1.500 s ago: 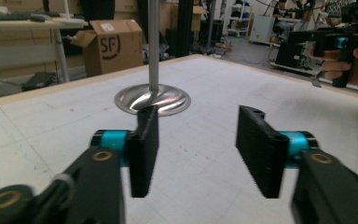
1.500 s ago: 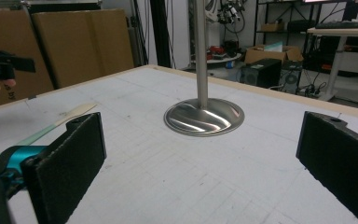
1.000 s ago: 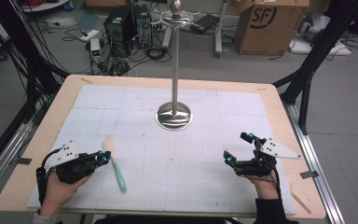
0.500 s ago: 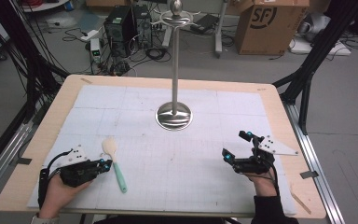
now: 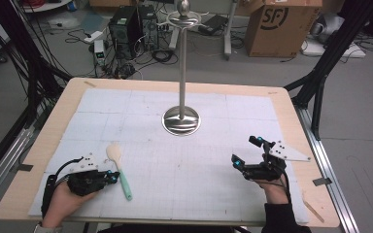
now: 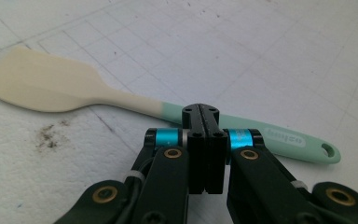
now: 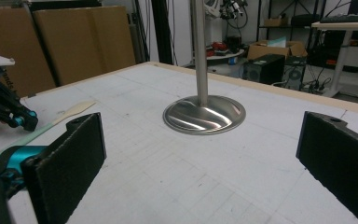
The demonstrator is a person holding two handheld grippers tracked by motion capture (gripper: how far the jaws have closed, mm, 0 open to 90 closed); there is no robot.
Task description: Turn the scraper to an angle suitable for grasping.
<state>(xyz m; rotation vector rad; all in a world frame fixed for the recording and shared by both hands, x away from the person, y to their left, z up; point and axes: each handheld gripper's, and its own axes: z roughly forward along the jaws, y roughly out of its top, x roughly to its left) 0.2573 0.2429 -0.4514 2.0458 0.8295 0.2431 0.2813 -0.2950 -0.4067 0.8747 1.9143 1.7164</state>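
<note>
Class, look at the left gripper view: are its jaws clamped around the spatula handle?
No: the jaws are shut together in front of the spatula, which lies flat beyond them.

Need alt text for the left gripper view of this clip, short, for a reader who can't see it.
The left gripper, jaws pressed shut with nothing between them, sits just in front of a spatula lying flat on a white gridded mat. The spatula has a cream blade at the left and a mint-green handle running right to a hanging hole; a dark smudge marks the mat below the blade.
</note>
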